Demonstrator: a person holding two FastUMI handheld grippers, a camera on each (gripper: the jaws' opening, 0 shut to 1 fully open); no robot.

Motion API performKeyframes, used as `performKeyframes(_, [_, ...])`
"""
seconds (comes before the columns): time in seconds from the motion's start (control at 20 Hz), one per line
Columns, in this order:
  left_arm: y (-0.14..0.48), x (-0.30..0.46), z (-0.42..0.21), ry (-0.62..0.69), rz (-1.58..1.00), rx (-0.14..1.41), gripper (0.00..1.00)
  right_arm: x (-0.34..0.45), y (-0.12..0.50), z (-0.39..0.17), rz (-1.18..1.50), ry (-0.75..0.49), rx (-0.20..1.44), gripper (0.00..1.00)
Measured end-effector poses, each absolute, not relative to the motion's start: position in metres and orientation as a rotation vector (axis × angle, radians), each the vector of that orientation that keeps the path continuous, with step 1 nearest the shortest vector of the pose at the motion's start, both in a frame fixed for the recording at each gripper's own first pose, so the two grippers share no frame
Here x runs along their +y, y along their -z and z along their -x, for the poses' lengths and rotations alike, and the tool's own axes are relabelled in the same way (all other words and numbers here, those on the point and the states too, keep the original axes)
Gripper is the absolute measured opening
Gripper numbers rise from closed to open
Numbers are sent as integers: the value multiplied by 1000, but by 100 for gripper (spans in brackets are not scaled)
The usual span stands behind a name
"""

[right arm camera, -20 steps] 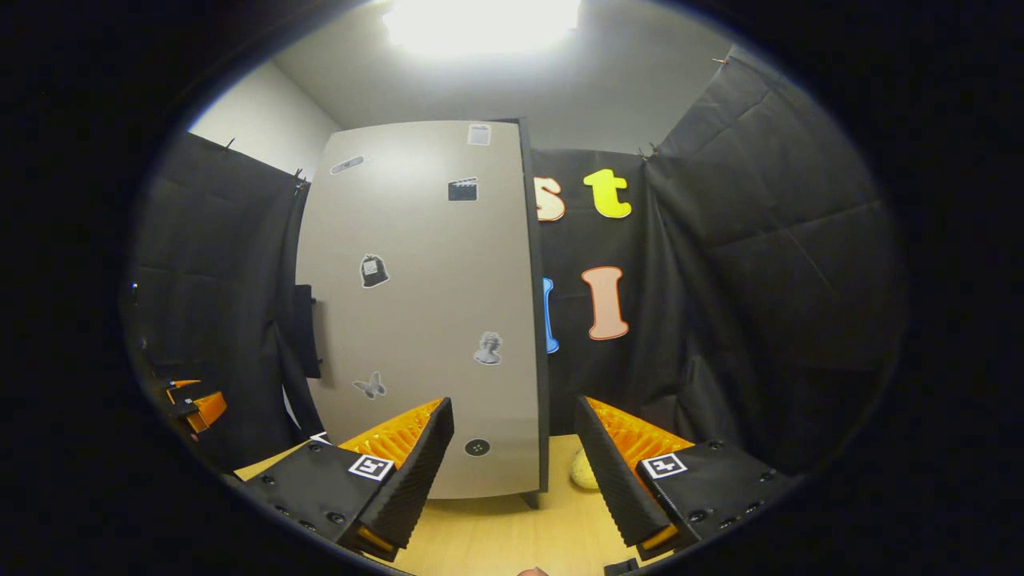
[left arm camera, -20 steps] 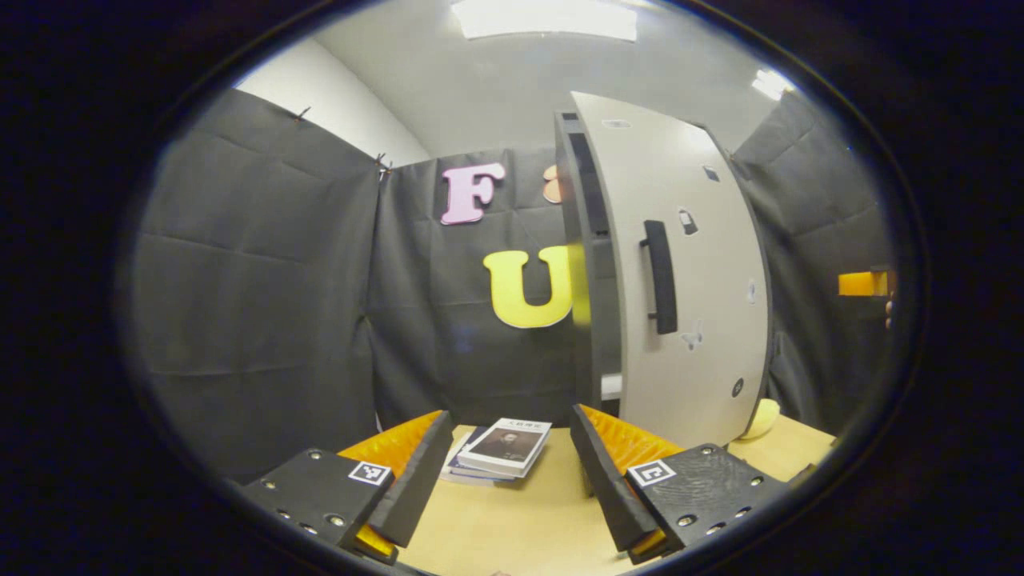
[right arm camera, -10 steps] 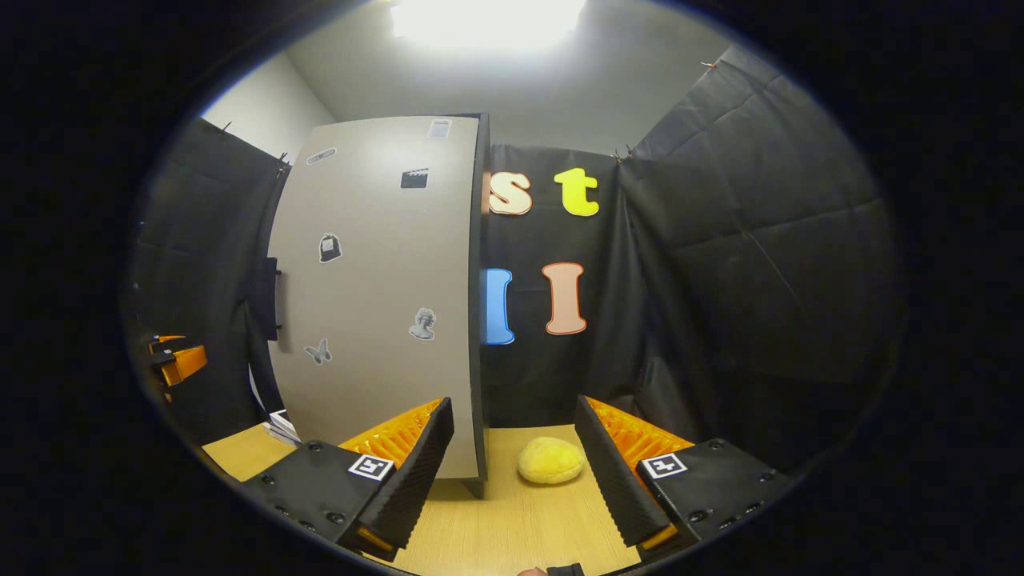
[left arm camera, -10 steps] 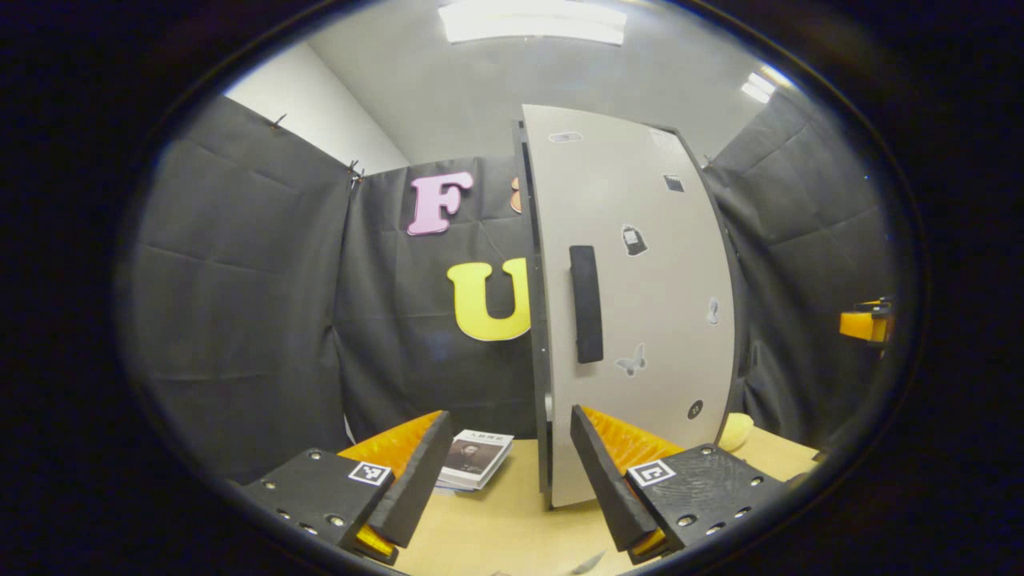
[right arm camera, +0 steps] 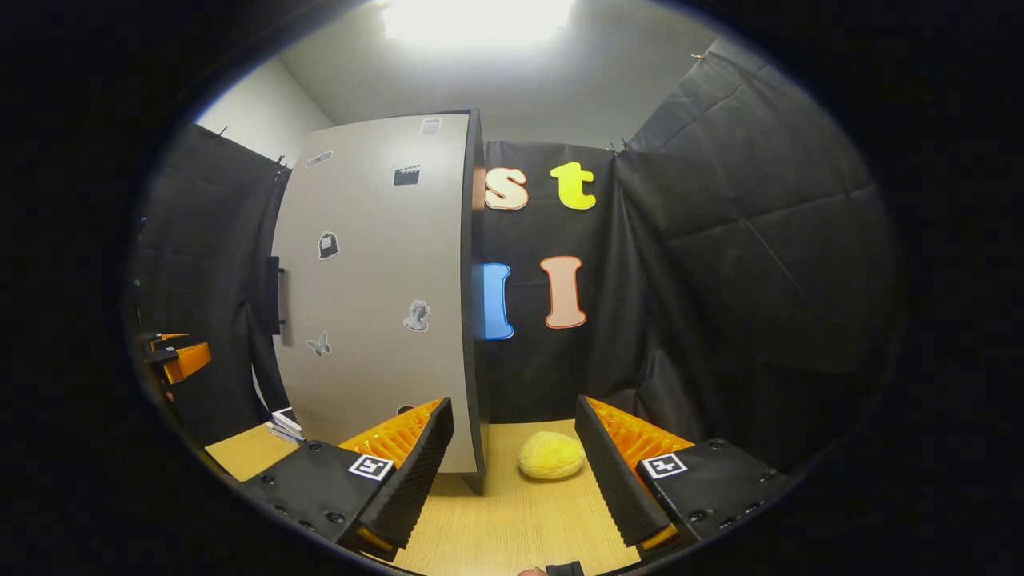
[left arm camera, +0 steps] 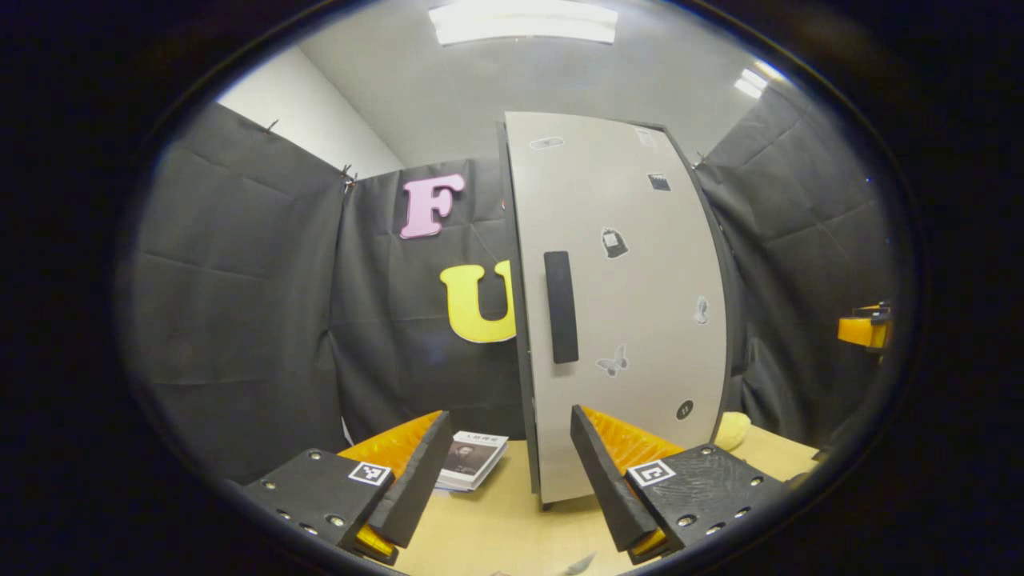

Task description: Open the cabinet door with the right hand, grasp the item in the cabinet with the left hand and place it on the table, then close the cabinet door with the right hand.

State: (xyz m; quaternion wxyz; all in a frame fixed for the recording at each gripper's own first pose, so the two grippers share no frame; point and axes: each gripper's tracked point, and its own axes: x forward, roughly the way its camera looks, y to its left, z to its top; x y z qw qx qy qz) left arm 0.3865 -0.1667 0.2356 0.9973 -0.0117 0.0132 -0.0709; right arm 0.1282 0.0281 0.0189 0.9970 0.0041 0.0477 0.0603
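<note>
**Two tools idle before the shut cabinet**

Left gripper view: left tool [left arm camera: 508,480], wide and empty; cabinet door [left arm camera: 620,304] ahead, books [left arm camera: 472,460] on surface [left arm camera: 496,532].

Right gripper view: right tool [right arm camera: 512,476], wide, empty; yellow item [right arm camera: 550,456] beyond its fingers, presumably already placed.

Light came from above me: a ceiling panel [left arm camera: 524,22] read as a crisp strip in the left gripper view, but blew out to white glare [right arm camera: 478,18] in the right gripper view. The cabinet door [left arm camera: 616,304] was evenly lit and bowed by the fisheye. Dark cloth swallowed detail; edges softened.
</note>
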Motion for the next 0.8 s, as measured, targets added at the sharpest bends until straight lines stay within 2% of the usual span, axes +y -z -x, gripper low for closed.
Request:
performKeyframes(0.15, [-234,-166,-386,134,19,29,89,30,-19,-128,-8,-123,94,96])
performKeyframes(0.2, [-234,-165,-386,132,17,30,92,31,-20,-128,-8,-124,93,92])
performKeyframes(0.25, [-234,-165,-386,130,16,30,92,32,-20,-129,-7,-124,91,96])
performKeyframes(0.8, [-233,-156,-387,118,20,35,92,42,-22,-128,-2,-129,90,96])
